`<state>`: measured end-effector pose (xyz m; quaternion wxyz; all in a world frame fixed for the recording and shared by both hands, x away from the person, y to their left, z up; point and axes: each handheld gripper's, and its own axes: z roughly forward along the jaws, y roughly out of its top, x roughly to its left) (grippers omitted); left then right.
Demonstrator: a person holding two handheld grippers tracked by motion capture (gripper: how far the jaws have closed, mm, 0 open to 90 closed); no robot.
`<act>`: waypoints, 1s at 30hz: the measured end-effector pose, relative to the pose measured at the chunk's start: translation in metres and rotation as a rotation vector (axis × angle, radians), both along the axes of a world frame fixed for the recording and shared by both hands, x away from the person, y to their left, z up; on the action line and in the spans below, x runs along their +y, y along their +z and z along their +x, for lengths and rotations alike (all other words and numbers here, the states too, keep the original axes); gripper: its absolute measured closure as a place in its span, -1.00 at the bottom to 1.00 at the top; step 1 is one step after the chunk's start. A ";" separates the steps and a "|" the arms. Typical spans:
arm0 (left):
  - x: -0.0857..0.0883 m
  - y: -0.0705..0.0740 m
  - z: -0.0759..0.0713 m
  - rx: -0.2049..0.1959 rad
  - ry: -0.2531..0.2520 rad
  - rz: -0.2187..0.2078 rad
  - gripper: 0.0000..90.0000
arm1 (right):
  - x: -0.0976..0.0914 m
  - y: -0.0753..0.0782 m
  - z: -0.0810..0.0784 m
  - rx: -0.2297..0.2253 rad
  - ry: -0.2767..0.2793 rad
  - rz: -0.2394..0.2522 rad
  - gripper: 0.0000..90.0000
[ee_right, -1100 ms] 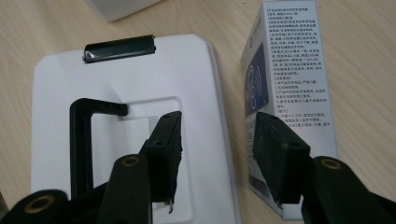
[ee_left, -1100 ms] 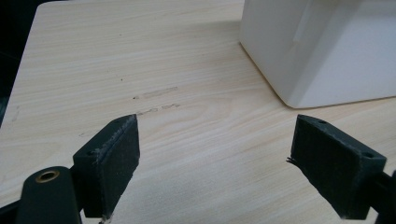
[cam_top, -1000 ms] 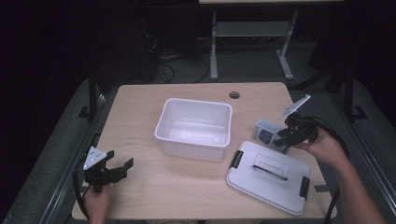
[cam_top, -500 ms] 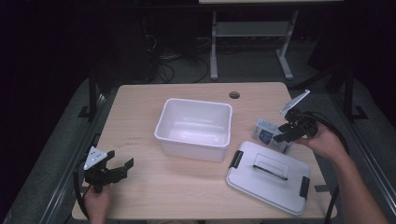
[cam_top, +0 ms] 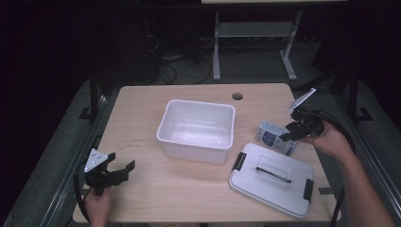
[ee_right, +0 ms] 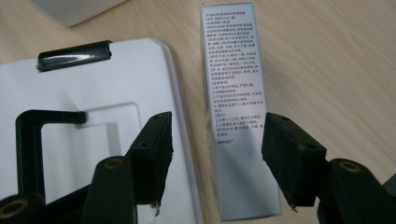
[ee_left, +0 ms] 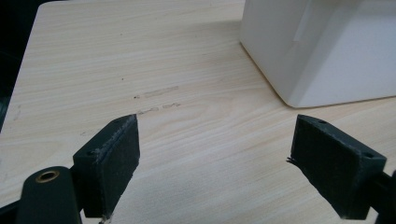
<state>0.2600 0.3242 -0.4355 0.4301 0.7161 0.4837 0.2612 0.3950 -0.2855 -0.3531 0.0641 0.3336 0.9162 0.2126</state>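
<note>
A small silver box with printed text lies flat on the wooden table, beside a white lid with a black handle. My right gripper is open and straddles the near end of the box: one jaw is over the lid's edge, the other at the box's far side. From above, the box lies between the white bin and my right gripper. At the front left corner, my left gripper stands open over bare table with nothing between its jaws.
The open white bin stands mid-table, and its corner is close ahead of my left gripper. The lid lies flat at the front right, with black latches at both ends. A cable hole sits near the far edge. Dark floor and a stand frame lie beyond.
The right hand has shifted only slightly around the box. The left gripper has not moved.
</note>
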 end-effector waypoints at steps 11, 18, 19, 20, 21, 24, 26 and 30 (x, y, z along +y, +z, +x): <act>0.002 0.000 0.000 0.002 0.005 -0.005 -0.67 | 0.006 -0.003 0.011 0.009 0.001 -0.014 -0.11; 0.002 0.000 0.000 -0.001 0.006 -0.007 -0.67 | 0.007 -0.007 0.015 0.022 -0.005 -0.024 -0.13; 0.002 0.000 0.000 -0.001 0.006 -0.006 -0.67 | 0.006 -0.007 0.016 0.019 -0.008 -0.023 -0.14; 0.002 0.000 0.000 0.001 0.005 -0.007 -0.67 | 0.006 -0.008 0.017 0.016 -0.011 -0.024 -0.14; 0.002 0.000 0.000 0.001 0.006 -0.006 -0.67 | 0.006 -0.008 0.017 0.018 -0.014 -0.020 -0.14; 0.002 0.000 0.000 -0.001 0.005 -0.005 -0.67 | 0.005 -0.009 0.020 0.023 -0.017 -0.019 -0.15; 0.003 0.000 0.000 -0.002 0.007 -0.006 -0.67 | 0.004 -0.011 0.021 0.027 -0.020 -0.020 -0.15; 0.003 0.000 0.000 -0.001 0.007 -0.008 -0.67 | 0.004 -0.012 0.022 0.032 -0.023 -0.029 -0.14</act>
